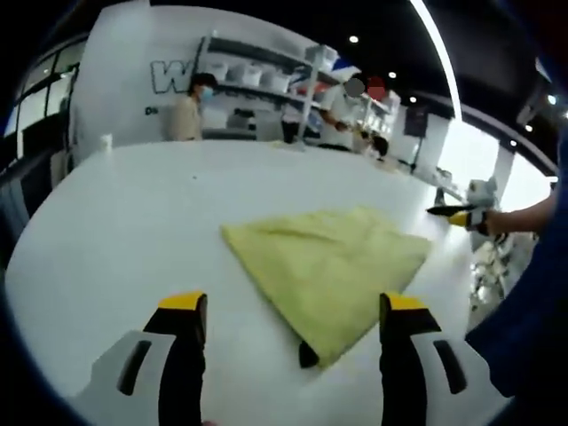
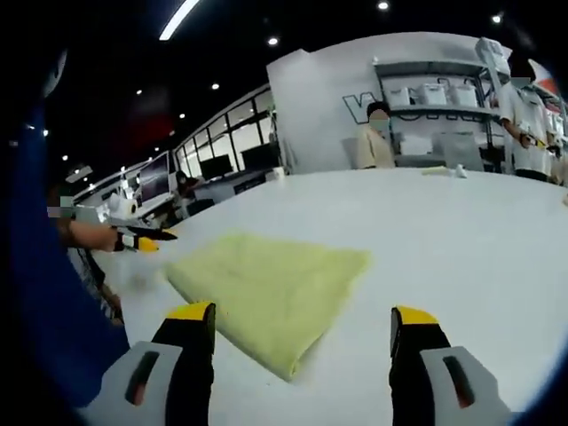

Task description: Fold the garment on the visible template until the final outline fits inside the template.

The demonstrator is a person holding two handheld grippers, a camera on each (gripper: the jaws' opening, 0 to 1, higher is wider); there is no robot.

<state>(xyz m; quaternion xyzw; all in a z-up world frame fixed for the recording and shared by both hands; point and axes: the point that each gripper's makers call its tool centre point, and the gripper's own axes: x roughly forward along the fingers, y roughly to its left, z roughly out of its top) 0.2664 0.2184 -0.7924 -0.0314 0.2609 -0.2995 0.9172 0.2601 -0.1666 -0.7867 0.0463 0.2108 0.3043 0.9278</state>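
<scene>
wide white table (image 1: 115,231), folded yellow garment (image 1: 333,262) mid-surface, bare margins around, both claws apart

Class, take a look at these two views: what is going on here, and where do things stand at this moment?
A person holds a two-jaw gripper in each hand over a white table. A yellow-green garment lies folded flat on it, touched by neither gripper. The left gripper and the right gripper both hang open just short of the cloth. No template outline can be made out under it. Other people stand by shelves in the background.
</scene>
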